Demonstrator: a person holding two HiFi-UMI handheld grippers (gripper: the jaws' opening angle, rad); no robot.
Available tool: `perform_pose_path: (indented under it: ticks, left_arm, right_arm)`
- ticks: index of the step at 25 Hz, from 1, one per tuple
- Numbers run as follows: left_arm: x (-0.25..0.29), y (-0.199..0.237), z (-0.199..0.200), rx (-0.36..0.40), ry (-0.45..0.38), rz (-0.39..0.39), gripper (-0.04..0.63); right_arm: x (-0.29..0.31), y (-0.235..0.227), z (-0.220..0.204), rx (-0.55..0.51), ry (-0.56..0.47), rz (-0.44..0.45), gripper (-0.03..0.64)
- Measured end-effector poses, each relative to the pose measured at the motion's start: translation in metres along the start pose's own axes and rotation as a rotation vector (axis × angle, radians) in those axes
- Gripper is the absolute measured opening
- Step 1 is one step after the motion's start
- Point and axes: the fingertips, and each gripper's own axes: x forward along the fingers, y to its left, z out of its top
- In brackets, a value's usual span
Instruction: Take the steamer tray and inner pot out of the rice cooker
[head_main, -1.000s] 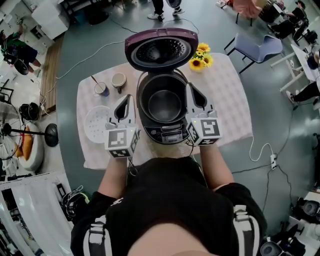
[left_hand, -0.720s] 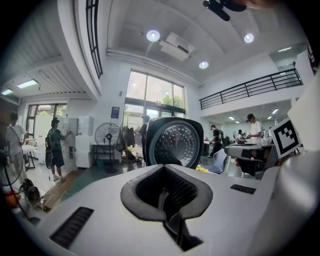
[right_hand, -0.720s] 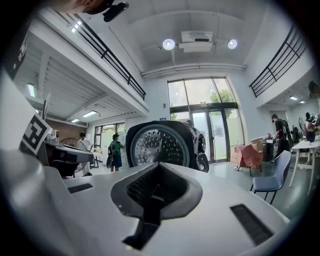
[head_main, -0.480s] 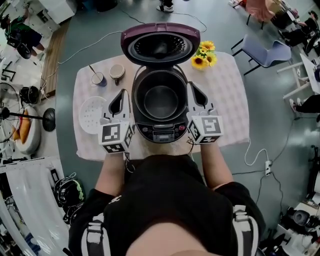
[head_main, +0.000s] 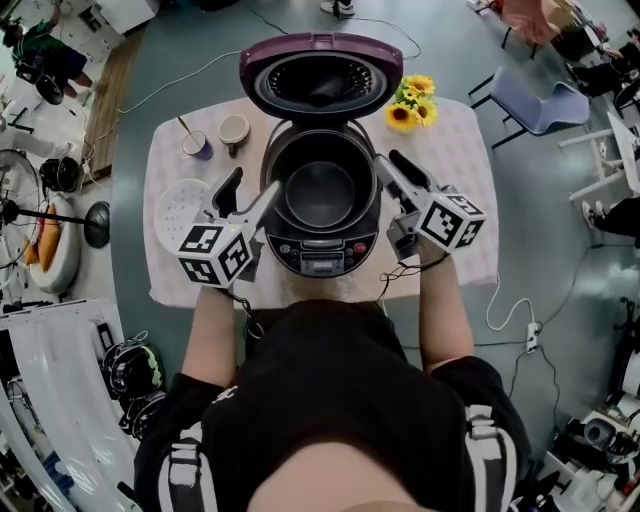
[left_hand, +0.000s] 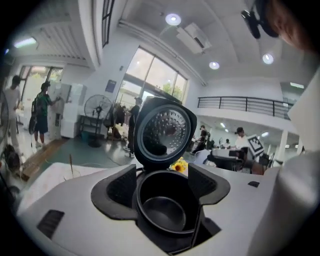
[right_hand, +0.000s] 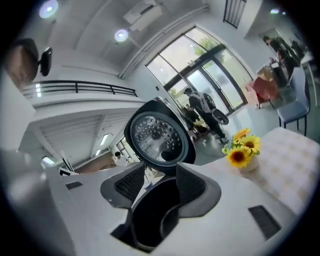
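Well, from the head view the rice cooker (head_main: 322, 255) stands mid-worktop (head_main: 460, 160) with its lid (head_main: 320, 85) thrown back, so the inner pot (head_main: 322, 190) is open from above and still seated in the body. The steamer tray (head_main: 183, 215), a white perforated disc, already lies flat on the worktop left of the cooker, well clear of the reach. The left gripper (head_main: 248, 192) and right gripper (head_main: 392, 170) flank the cooker, one at each side of the pot, which suggests a two-sided lift of the rim.

In the left gripper view, the left gripper (left_hand: 162, 182) has its jaws opening, wide apart. The inner pot (left_hand: 165, 210) shows in the gap between them. Neither pad seems to press on it, so nothing is gripped. The gripper looks aimed so the rim can slide between the pads.

In the right gripper view, the right gripper (right_hand: 160, 185) is rolled to one side, its jaws opening too. The pot's dark wall (right_hand: 150, 215) lies between them, seemingly untouched. Sunflowers (right_hand: 240, 150) stand off to the right, out of the way.
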Motion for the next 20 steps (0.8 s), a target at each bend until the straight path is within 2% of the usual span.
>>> perform_pose_path:
  ticks: [3,5,8,13,17,20]
  left_arm:
    - [-0.003,0.006,-0.005,-0.205,-0.010,-0.065,0.302]
    - [-0.005,0.009,-0.009,-0.305,-0.012,-0.098,0.302]
    - [-0.004,0.014,-0.019,-0.366,0.011,-0.109,0.302]
    - [0.000,0.019,-0.042,-0.473,0.070,-0.135,0.301]
    - [0.009,0.020,-0.057,-0.551,0.119,-0.188,0.301]
    - [0.016,0.020,-0.071,-0.571,0.155,-0.203,0.301]
  right_arm:
    - [0.003,-0.016,-0.007,0.134,0.054,0.022,0.179]
    - [0.003,-0.025,-0.014,0.193,0.089,0.023,0.179]
    - [0.003,-0.043,-0.029,0.255,0.130,-0.012,0.178]
    - [0.005,-0.053,-0.059,0.358,0.175,0.023,0.178]
    - [0.007,-0.056,-0.080,0.333,0.245,0.014,0.178]
    - [0.008,-0.058,-0.088,0.311,0.279,0.009,0.178]
